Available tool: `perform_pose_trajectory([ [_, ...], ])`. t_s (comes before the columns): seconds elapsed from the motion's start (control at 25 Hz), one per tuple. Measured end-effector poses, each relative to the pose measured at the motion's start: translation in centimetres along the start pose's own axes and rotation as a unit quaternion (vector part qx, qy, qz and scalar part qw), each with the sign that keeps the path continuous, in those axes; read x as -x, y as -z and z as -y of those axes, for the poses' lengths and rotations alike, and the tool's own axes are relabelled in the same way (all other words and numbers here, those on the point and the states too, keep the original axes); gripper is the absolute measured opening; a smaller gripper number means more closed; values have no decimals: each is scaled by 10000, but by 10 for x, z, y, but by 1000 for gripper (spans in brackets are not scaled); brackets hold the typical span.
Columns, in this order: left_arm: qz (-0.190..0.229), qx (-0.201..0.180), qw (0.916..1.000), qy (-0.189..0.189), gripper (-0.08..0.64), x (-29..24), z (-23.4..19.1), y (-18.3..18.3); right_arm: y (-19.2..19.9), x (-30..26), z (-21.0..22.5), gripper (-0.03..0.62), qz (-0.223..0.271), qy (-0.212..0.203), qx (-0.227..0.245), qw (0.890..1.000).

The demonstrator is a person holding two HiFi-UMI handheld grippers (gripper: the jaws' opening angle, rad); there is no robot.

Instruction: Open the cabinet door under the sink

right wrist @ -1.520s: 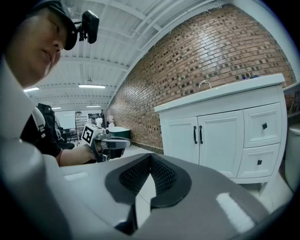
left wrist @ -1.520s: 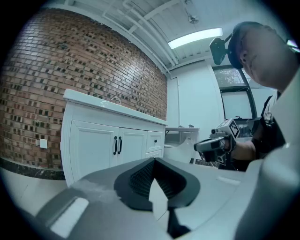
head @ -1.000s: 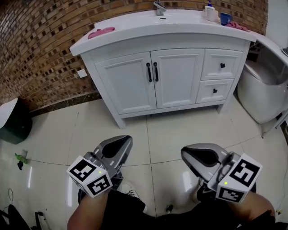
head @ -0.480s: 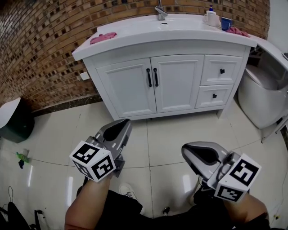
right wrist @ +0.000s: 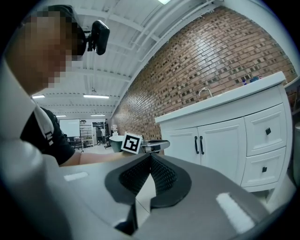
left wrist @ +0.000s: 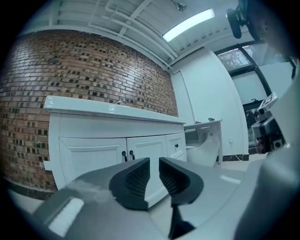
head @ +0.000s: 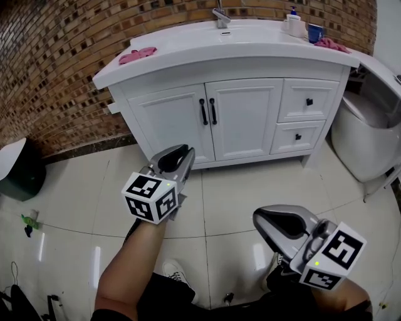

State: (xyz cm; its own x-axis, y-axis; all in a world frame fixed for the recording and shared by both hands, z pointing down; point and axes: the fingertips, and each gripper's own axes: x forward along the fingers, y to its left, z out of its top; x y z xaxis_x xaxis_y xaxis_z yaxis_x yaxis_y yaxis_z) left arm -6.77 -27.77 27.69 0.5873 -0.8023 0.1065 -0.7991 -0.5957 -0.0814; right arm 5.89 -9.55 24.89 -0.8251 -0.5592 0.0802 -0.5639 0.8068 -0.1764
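The white cabinet under the sink has two shut doors, the left door (head: 169,122) and the right door (head: 243,116). Two black bar handles (head: 208,111) stand side by side at the middle seam. My left gripper (head: 178,151) is stretched out over the floor tiles, just short of the doors and below the handles, touching nothing. In the left gripper view its jaws (left wrist: 154,161) stand a narrow gap apart and empty, with the handles (left wrist: 127,155) ahead. My right gripper (head: 259,219) hangs back low on the right. Its jaws (right wrist: 150,157) meet at the tips with nothing held.
Two drawers (head: 307,100) sit right of the doors. A white toilet (head: 369,131) stands at the far right and a dark bin (head: 22,169) at the left by the brick wall. A pink cloth (head: 139,55), a faucet (head: 220,15) and a blue cup (head: 314,29) are on the countertop.
My left gripper has moved forward and rightwards, close to the cabinet doors. The right gripper has drifted slightly lower and back. Both doors stay shut.
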Motion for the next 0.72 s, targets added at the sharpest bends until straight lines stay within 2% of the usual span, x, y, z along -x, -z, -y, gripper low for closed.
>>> perform_pose_trajectory([
  [0.28, -26, 84, 9997, -233, 92, -47, -47, 14, 9, -6, 18, 8, -215, 186, -34, 9996],
  [0.52, -75, 220, 9995, -191, 103, -88, -63, 25, 9, -6, 38, 8, -264, 427, -41, 9987],
  [0.72, -141, 219, 9990, -351, 106, -125, -80, 34, 17, -6, 62, 8, -378, 568, -70, 9976],
])
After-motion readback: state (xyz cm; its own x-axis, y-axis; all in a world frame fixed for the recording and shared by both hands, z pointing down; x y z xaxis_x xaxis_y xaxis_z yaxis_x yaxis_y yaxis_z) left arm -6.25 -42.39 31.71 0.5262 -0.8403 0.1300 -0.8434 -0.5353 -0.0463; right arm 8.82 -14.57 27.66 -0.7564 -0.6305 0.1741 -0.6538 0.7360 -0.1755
